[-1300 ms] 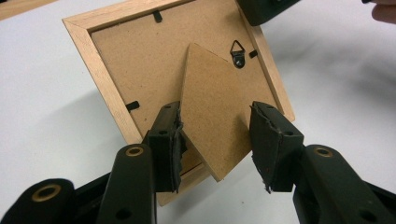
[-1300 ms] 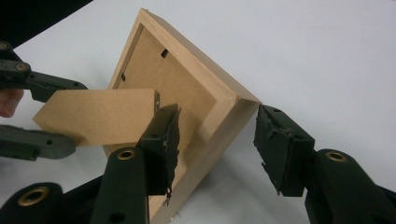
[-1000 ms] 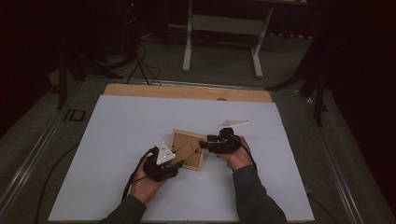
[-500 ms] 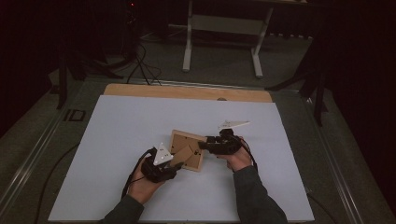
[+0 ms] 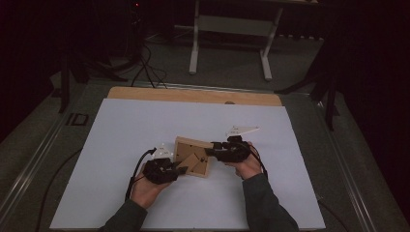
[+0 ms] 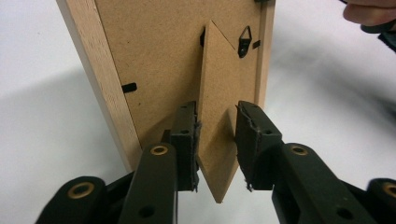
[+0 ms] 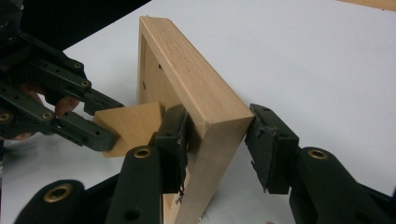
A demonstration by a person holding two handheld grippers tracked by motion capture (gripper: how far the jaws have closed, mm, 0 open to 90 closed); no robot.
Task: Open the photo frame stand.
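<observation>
Our left gripper [image 6: 215,140] has just been closing its jaws around the fold-out cardboard stand [image 6: 219,116] on the back of the wooden picture frame [image 6: 154,70]; one pad touches it and the other sits just off, so no real squeeze yet. Our right gripper [image 7: 217,149] has also been closing and straddles a corner of the frame, one pad on the wood, the other still off it. The frame lies face down between both hands on the white table [image 5: 121,125].

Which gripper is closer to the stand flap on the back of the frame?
Left. The left gripper has the flap between its jaws, which have just been closing. The right gripper straddles the frame edge, beside the flap.
</observation>
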